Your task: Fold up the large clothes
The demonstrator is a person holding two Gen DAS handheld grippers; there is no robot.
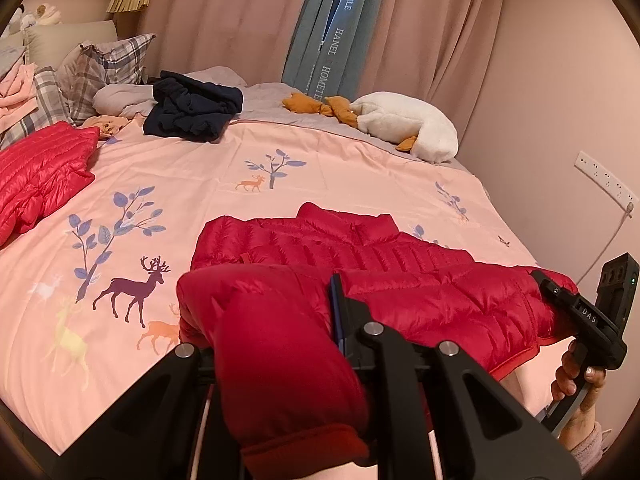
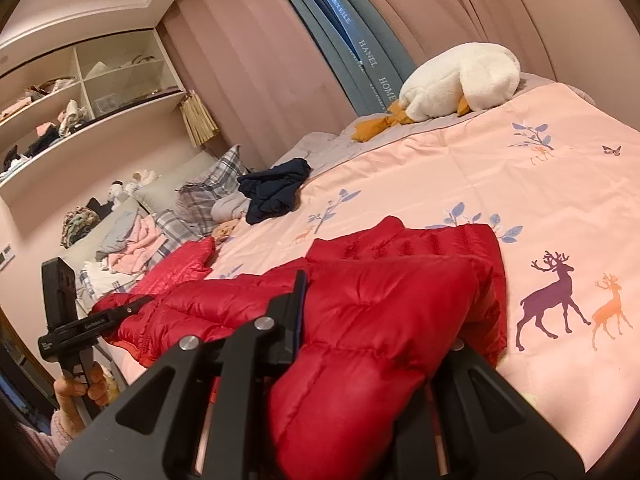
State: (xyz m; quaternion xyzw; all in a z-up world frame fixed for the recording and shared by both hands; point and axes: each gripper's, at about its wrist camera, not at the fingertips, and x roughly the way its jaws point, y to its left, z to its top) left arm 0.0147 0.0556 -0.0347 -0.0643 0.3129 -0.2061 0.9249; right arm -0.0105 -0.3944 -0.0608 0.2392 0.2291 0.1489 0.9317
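Observation:
A red quilted down jacket (image 1: 360, 252) lies on the pink deer-print bedspread (image 1: 200, 184) at the near edge of the bed. My left gripper (image 1: 276, 320) is shut on one bottom corner of the jacket; red fabric bulges between its fingers and hides the left one. My right gripper (image 2: 380, 320) is shut on the other bottom corner (image 2: 360, 360), fabric draping over its right finger. The lifted hem is folded toward the collar (image 2: 384, 236). The right gripper also shows in the left wrist view (image 1: 552, 292), the left gripper in the right wrist view (image 2: 120, 312).
A second red down jacket (image 1: 36, 176) lies at the left by plaid pillows (image 1: 100, 68). A dark navy garment (image 1: 192, 108) and a white plush goose (image 1: 408, 124) lie at the far side. Curtains (image 1: 420, 20) and a wall socket strip (image 1: 604, 180) are beyond.

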